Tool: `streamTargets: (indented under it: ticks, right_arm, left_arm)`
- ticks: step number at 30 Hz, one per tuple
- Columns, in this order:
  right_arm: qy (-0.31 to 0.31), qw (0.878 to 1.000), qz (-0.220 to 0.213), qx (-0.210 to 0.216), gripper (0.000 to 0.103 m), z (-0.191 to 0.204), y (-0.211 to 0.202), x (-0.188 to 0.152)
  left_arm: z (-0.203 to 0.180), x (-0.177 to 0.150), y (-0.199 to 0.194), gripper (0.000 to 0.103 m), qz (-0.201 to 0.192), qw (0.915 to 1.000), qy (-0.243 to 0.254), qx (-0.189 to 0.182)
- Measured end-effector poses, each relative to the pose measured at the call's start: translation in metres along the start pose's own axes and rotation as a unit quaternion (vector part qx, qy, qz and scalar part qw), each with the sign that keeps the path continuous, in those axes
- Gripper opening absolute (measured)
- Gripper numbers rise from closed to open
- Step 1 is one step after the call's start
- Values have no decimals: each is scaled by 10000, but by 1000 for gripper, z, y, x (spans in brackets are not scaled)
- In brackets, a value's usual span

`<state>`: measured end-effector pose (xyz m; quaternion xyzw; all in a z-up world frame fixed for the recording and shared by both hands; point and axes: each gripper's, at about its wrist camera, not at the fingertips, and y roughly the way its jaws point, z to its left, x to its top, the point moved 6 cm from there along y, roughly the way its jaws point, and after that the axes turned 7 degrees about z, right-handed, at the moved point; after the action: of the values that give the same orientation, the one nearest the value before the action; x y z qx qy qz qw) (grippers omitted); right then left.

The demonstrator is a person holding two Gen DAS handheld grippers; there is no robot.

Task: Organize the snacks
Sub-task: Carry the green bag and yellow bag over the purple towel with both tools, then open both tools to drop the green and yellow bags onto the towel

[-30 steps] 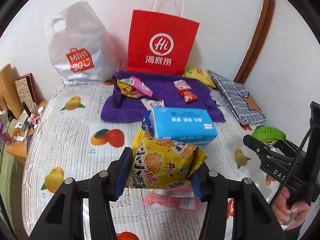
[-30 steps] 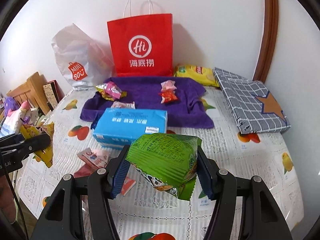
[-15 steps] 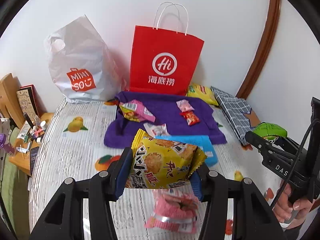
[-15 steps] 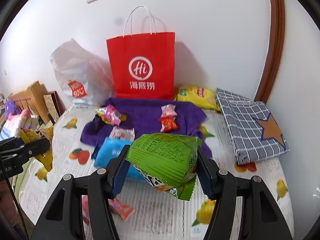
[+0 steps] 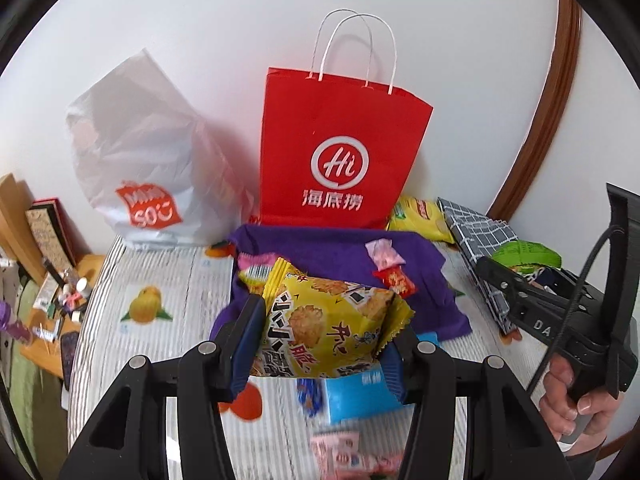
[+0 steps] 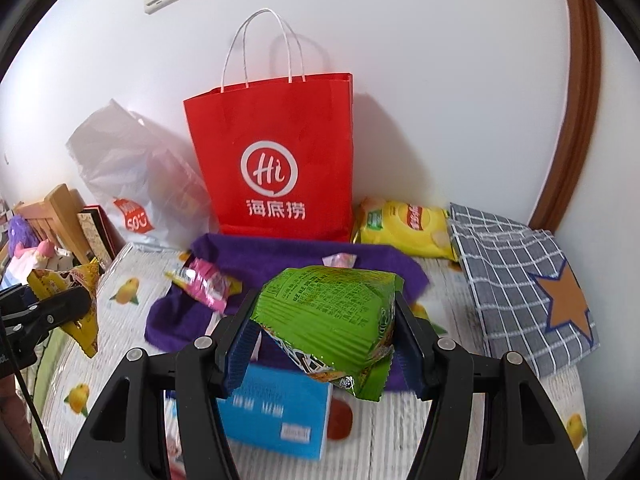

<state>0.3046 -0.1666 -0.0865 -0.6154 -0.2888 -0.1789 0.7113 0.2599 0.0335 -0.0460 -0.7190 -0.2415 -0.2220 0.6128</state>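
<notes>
My left gripper (image 5: 322,340) is shut on a yellow snack bag (image 5: 332,324) and holds it in the air in front of the red paper bag (image 5: 340,156). My right gripper (image 6: 324,344) is shut on a green snack bag (image 6: 332,312), also raised, facing the same red paper bag (image 6: 276,156). In the left wrist view the right gripper (image 5: 532,300) shows at the right with the green bag (image 5: 524,254). In the right wrist view the left gripper (image 6: 44,308) shows at the far left with the yellow bag (image 6: 80,304). Small snack packets (image 5: 388,268) lie on a purple towel (image 5: 328,248).
A white plastic bag (image 5: 140,168) stands left of the red bag. A yellow chip bag (image 6: 404,228) and a grey checked cloth bag (image 6: 524,280) lie at the right. A blue tissue pack (image 6: 276,412) and pink packets (image 5: 348,456) lie on the fruit-print tablecloth (image 5: 160,280). A cluttered shelf (image 5: 44,280) stands at the left.
Both grippers have risen and moved forward toward the red paper bag, each still holding its snack bag. The tissue pack and pink packets now show lower in both views.
</notes>
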Motion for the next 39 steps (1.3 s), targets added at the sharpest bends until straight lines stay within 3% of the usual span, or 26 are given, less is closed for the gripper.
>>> streamTargets:
  ticks: [15,26,29,39]
  right_arm:
    - [134,9998,122,91,61,-12,70,41]
    - [84,9986,517,-48,61,-38,119,31]
    - [20,9980,627,35,61,-39,131,26]
    - [-68,9938,1103,106,61,-30,168,8]
  left_arm:
    - [-10,47,72,51,144,9998,-21,-169]
    - [1,59,128,51,395,9989,-50,-239]
    - [6,56,146,50,635,9978,-51,-187]
    - [15,47,163,50,874,9958,-179,-203]
